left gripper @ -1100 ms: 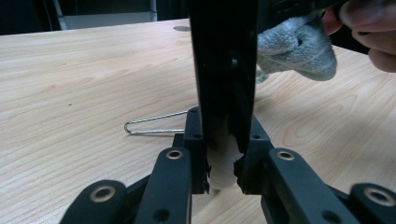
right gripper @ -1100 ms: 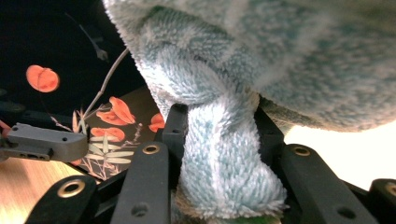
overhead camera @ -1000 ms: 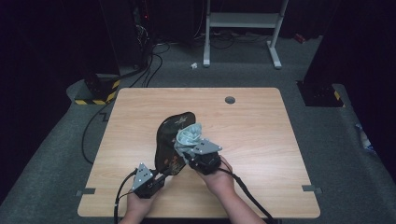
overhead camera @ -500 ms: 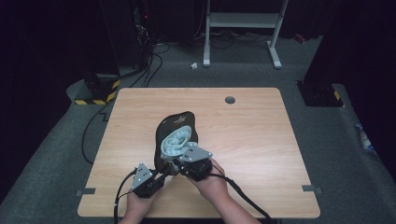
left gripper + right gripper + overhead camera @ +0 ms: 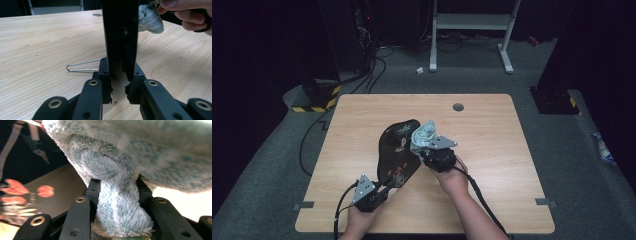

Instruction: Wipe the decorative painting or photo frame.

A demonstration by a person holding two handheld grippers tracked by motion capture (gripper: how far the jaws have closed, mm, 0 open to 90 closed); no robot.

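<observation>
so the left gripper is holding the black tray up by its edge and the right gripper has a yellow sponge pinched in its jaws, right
Not quite. The right gripper is pinching a fluffy light blue-grey cloth, not a yellow sponge; the right gripper view shows it squeezed between the jaws. The rest holds: the left gripper is clamped on the edge of the black tray, holding it up from the table.
</observation>
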